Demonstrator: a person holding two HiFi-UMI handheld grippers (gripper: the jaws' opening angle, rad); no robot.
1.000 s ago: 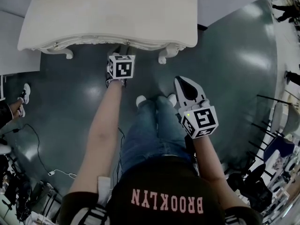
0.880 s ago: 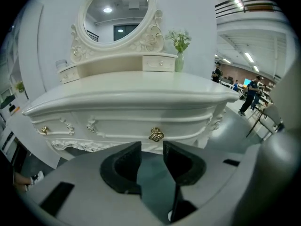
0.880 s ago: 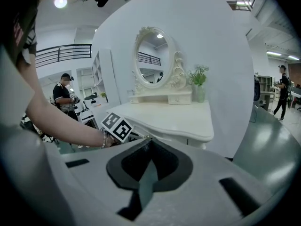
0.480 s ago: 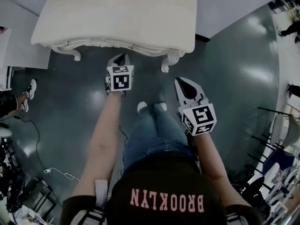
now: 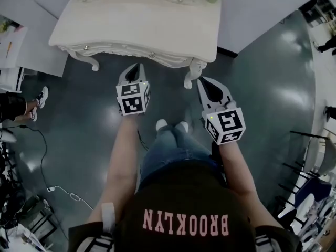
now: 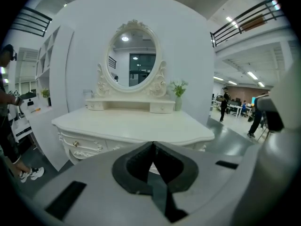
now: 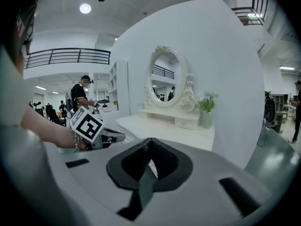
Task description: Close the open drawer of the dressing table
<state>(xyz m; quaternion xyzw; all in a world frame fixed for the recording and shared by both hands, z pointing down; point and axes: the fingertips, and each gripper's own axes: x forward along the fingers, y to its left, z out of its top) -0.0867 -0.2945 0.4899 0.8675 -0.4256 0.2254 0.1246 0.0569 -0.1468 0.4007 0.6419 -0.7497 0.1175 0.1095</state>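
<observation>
Standing in front of the dressing table (image 5: 157, 20), which fills the upper middle of the head view, cream top with curly carved legs. Drawer (image 6: 81, 145) at the lower left of the left gripper view, tucked under the tabletop edge, small brass knob on it, front looking flush with the rest of the carved apron as far as can be told from here. No gap visible from the head view either.

Left gripper (image 5: 138, 66) just below the table's front edge in the head view, near it but not touching. Clenched tight, tips pressed together, just been closing those jaws, nothing between them.

Right gripper (image 5: 202, 80) a bit lower and to the right, beside the table's right front leg, also clear of the furniture. Pinched closed as well, tips meeting, empty.

Oval mirror (image 6: 134, 55) in a fancy frame at the back of the tabletop, upper middle of the left gripper view, with a little vase (image 6: 178, 100) of greenery just to its right. 2 white shoes (image 5: 170, 125) poking out between the 2 grippers on the dark glossy floor (image 5: 262, 88).
</observation>
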